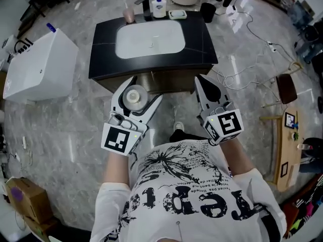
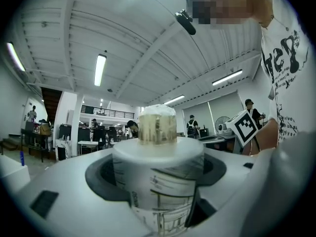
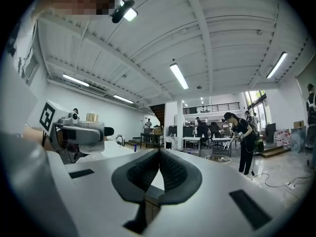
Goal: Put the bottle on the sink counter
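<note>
The upright bottle (image 1: 135,96) is pinched by the fingers of the left gripper (image 1: 145,89), the worktop (image 1: 101,49) just ahead; the right gripper (image 1: 202,82) fingers are pressed together.

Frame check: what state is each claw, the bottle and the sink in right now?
left claw: shut on the bottle
bottle: upright, cap on, held short of the sink counter
right claw: shut, empty
sink basin: empty

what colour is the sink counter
The sink counter is black, with a white basin; head view shows it best.
</note>
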Tool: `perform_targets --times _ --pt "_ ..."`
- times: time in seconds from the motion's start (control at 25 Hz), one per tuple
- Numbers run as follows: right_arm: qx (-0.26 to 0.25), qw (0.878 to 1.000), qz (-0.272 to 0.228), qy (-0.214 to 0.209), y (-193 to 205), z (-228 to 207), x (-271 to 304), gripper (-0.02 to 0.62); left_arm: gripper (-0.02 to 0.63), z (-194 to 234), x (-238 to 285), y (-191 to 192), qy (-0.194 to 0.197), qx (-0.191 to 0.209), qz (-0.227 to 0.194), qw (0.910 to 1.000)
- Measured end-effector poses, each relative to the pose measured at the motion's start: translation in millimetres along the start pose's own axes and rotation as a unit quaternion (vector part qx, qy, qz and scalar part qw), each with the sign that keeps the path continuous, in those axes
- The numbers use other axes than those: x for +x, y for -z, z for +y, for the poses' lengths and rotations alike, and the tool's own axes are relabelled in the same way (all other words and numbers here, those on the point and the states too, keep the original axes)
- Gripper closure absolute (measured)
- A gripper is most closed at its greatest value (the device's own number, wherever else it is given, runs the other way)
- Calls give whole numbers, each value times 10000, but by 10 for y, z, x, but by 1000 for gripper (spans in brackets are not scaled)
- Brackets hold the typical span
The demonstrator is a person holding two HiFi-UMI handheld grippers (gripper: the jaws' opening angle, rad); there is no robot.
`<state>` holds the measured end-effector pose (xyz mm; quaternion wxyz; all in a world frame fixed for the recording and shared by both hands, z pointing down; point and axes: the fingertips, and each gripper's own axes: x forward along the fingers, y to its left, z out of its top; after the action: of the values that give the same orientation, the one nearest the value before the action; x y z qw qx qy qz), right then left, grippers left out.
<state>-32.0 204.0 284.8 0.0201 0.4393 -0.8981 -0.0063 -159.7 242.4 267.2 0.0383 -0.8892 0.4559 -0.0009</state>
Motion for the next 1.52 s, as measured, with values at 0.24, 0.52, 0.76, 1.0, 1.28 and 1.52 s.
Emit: perform_targets --times 0.24,0.52,0.76,1.0,1.28,1.52 --pt "-46 9999 10 -89 0 -1004 517 581 258 179 1217 -4 -22 -21 -88 10000" --pt "99 9998 149 69 203 -1781 946 581 258 386 2189 363 171 -126 264 9994" --pt "133 9991 280 303 381 -2408 1430 581 258 652 3074 656 554 -137 444 9974" --pt "88 9973 507 532 556 -3134 2165 581 258 1066 4130 820 916 -321 300 9948" --pt "276 9939 790 724 873 -3901 3054 581 258 1498 5296 1262 1428 -490 376 9878" --pt "360 9903 1030 864 1289 -4410 3575 581 258 1756 6056 1950 1705 -697 723 9802"
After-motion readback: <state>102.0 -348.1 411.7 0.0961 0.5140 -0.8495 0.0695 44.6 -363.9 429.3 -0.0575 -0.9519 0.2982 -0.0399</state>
